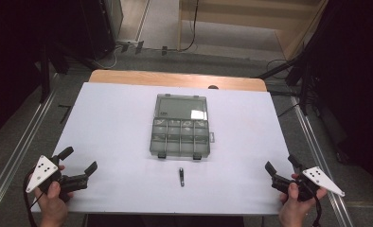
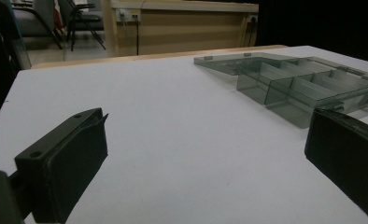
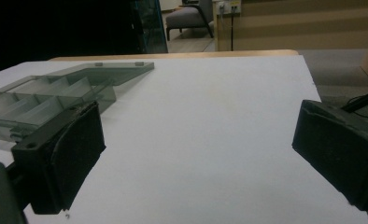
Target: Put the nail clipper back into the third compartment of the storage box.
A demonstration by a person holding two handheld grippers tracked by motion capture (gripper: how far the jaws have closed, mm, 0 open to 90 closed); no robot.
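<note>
- So there's a white tabletop [image 1: 113, 132] with a wooden edge showing along the far side, and grey floor all round it.
- Smack in the middle sits a smoky see-through organizer box [image 1: 180, 136], lid [image 1: 182, 107] flipped open and lying flat toward the far side. The near half is split into small compartments; can't tell if anything's inside them.
- Just in front of the box, a bit apart from it, lies a small dark metal part [image 1: 181, 176], slim, pointing roughly toward the box. Too small to say what it is exactly.
- Left gripper [image 1: 78, 162] is down at the near left corner, held in a hand [image 1: 52, 203], fingers spread wide apart with nothing between them. In the left gripper view the box [image 2: 303, 91] is off to the right, past the fingers [image 2: 65, 163].
- Right gripper [image 1: 281, 167] sits at the near right corner in the other hand [image 1: 296, 205], fingers also wide apart and empty. In the right gripper view the box [image 3: 51, 98] is at the left, partly behind the left-side finger.
- Both grippers are well apart from the box and the little part.
</note>
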